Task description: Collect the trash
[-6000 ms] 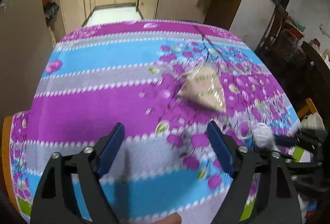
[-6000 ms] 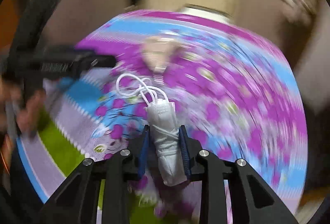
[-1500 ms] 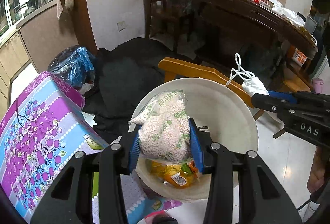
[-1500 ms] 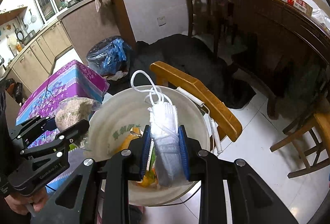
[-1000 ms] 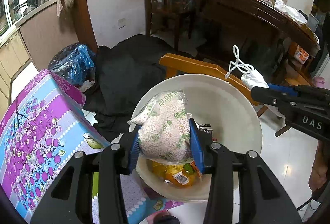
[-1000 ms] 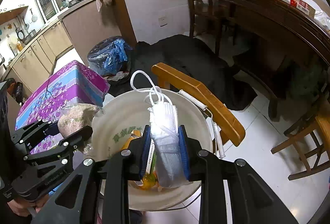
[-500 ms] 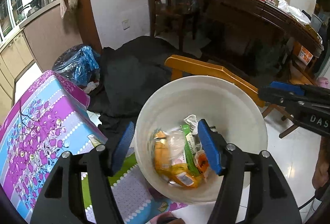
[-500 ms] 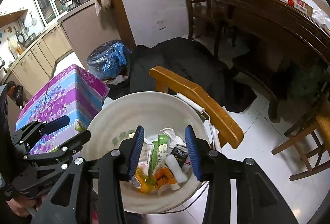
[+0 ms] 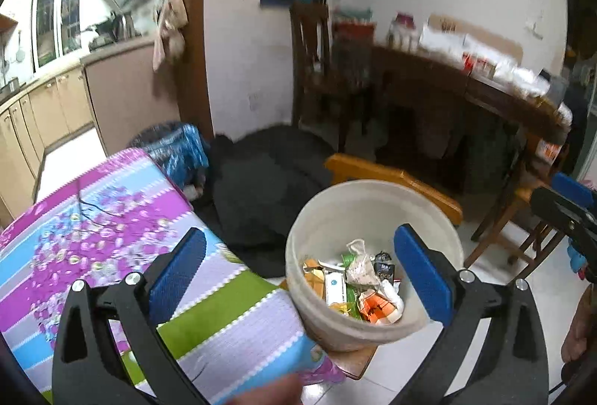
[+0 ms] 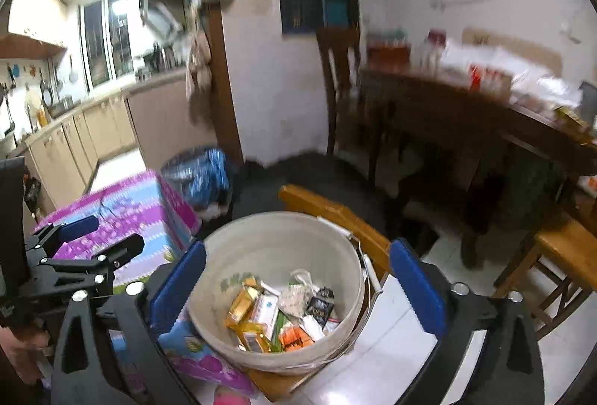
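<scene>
A white plastic bucket (image 9: 377, 203) stands on a wooden stool beside the table and holds several wrappers and the bag of white pellets (image 9: 360, 269). It also shows in the right wrist view (image 10: 280, 241), with the trash (image 10: 283, 315) at its bottom. My left gripper (image 9: 298, 274) is open and empty above the bucket's near rim. My right gripper (image 10: 296, 283) is open and empty, its jaws straddling the bucket from above. The left gripper also shows at the left of the right wrist view (image 10: 100, 233).
The table with the purple and blue flowered cloth (image 9: 112, 229) lies left of the bucket. A blue bag (image 9: 179, 151) and black cloth (image 9: 268, 181) lie on the floor behind. Wooden chairs (image 10: 559, 256) and a dark sideboard (image 9: 466, 99) stand at the right.
Both grippers opened and dropped the pellet bag and the white mask into the bucket. Both have since lifted and pulled back, so the bucket looks smaller and lower.
</scene>
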A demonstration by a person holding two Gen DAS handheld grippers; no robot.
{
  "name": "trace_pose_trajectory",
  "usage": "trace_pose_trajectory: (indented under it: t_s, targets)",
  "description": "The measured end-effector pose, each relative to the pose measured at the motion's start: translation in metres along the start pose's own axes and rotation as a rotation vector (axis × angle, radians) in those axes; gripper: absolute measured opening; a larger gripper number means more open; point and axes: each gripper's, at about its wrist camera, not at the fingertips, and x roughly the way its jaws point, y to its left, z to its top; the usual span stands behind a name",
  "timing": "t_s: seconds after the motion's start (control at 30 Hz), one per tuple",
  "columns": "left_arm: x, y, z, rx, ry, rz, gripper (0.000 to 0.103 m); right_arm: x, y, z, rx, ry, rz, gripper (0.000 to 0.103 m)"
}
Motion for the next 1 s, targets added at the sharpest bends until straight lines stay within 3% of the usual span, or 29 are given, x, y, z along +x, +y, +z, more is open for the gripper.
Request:
trace_pose_trajectory:
  t_s: [0.37,0.7,1.0]
  targets:
    - [-0.121,0.028,-0.043,-0.002,-0.189,0.069,0.098,-0.135,0.051,-0.084,0.017,-0.163,-0.024,0.098]
    - [-0.202,0.025,-0.099,-0.016,-0.361,0.047,0.098,-0.224,0.078,-0.165,0.026,-0.287,-0.059,0.098]
    - [-0.244,0.012,-0.125,-0.023,-0.446,0.057,0.098,-0.278,0.092,-0.183,0.003,-0.375,-0.060,0.098]
